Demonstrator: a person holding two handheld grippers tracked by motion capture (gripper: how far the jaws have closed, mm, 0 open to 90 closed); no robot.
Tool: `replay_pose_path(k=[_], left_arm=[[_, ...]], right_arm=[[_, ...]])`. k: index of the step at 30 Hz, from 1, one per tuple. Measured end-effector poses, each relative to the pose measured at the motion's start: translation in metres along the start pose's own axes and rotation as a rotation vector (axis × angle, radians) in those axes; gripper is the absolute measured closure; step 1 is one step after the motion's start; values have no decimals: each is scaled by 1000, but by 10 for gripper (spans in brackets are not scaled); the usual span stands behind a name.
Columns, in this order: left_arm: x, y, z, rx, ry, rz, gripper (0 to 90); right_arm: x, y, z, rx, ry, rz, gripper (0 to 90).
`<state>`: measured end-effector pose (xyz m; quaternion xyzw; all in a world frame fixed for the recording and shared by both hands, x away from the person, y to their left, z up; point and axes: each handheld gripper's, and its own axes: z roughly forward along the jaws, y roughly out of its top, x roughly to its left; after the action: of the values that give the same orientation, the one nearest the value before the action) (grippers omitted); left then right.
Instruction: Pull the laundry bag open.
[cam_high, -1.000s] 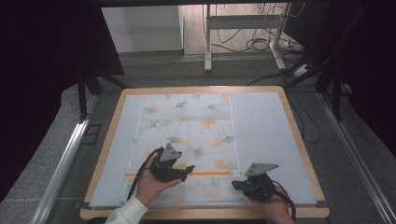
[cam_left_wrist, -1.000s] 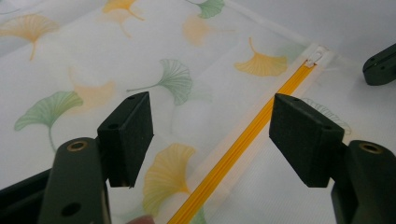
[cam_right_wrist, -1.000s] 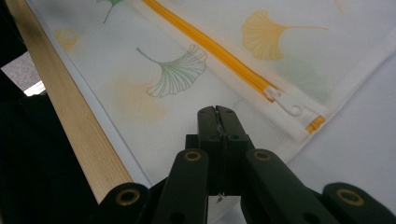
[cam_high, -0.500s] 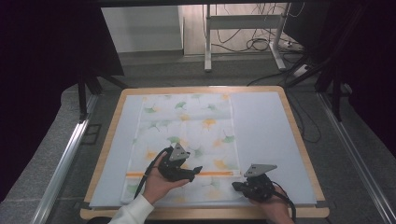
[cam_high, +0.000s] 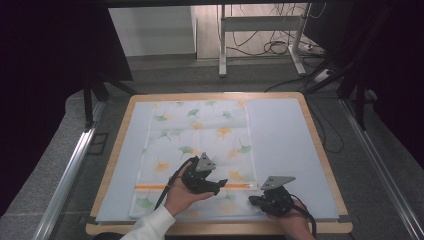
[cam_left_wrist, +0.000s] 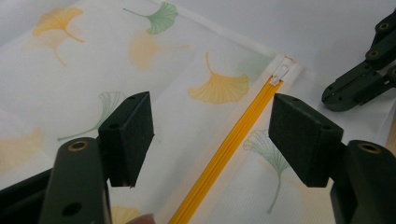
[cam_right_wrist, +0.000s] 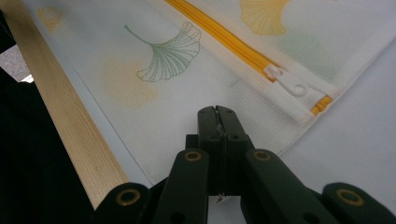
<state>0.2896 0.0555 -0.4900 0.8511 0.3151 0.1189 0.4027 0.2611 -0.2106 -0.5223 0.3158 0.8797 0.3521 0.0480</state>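
Left gripper (cam_left_wrist: 210, 135), jaws apart, has slid along the orange zipper (cam_left_wrist: 233, 140) toward its white pull (cam_left_wrist: 280, 74); right gripper (cam_right_wrist: 218, 122) stays clenched on the laundry bag (cam_right_wrist: 187, 116) corner, anchoring it.

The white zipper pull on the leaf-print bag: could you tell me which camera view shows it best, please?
The right gripper view: the zipper pull lies close and sharp at the end of the orange zipper. The left gripper view shows it smaller, farther off. In the high view it is too small to make out.
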Motion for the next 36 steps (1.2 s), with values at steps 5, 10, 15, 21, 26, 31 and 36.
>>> replay_pose_path(k=[5, 10, 15, 21, 26, 31, 36], left_arm=[[-2, 8, 6, -12, -26, -19, 309], [-5, 16, 18, 0, -39, -19, 314], [-12, 25, 33, 27, -51, 8, 319], [-23, 33, 49, 52, -69, 49, 335], [-30, 36, 62, 63, -76, 58, 344], [-32, 39, 73, 110, -82, 100, 375], [-36, 39, 80, 124, -109, 102, 445]], right_arm=[[0, 0, -1, 3, 0, -1, 890], [-1, -1, 0, -2, 6, -3, 890], [0, -2, -1, -3, 2, 7, 891], [-1, -2, -1, -2, 7, 6, 891], [0, -2, -1, -3, 0, 0, 891], [-1, -2, -1, -3, 4, 1, 891], [-1, -2, -1, -4, 2, 2, 891]])
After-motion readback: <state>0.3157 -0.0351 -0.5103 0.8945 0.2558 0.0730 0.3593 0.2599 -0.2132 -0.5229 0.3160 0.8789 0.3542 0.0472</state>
